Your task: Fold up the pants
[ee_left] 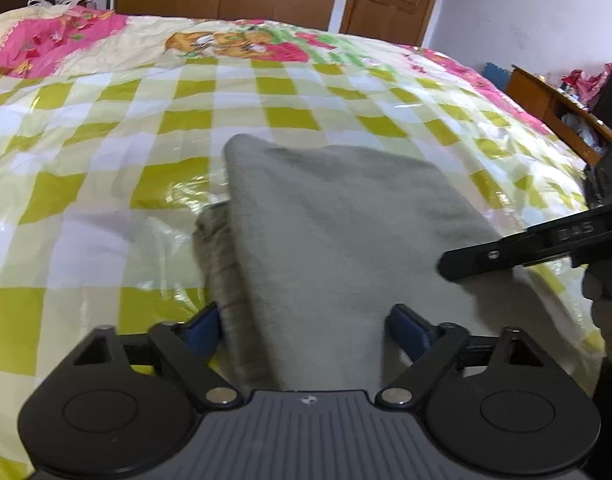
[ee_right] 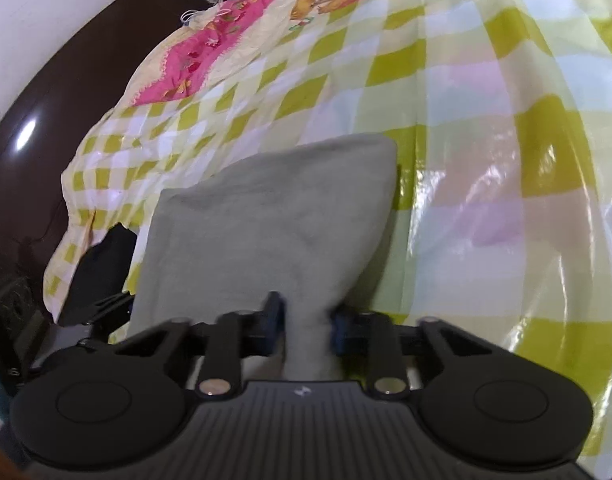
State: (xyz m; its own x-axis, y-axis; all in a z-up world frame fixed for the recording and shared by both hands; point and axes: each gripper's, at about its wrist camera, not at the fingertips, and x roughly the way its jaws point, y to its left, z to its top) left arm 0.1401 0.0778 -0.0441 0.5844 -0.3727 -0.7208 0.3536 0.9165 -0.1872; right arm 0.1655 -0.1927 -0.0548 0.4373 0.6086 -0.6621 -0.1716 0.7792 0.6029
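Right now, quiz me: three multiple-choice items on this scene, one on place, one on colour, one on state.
1. Where do the grey pants lie?
A. on the checked bedspread
B. on the floor
C. on a chair

2. What colour are the bedspread's darker checks?
A. blue
B. yellow-green
C. black

3. How do the right gripper jaws stand?
A. wide open, clear of the cloth
B. out of view
C. closed on a pinch of the pants

Answers: 1 A, the cloth rests on the bed cover; 2 B, yellow-green squares alternate with pale ones; 3 C, grey fabric is bunched between the jaws.
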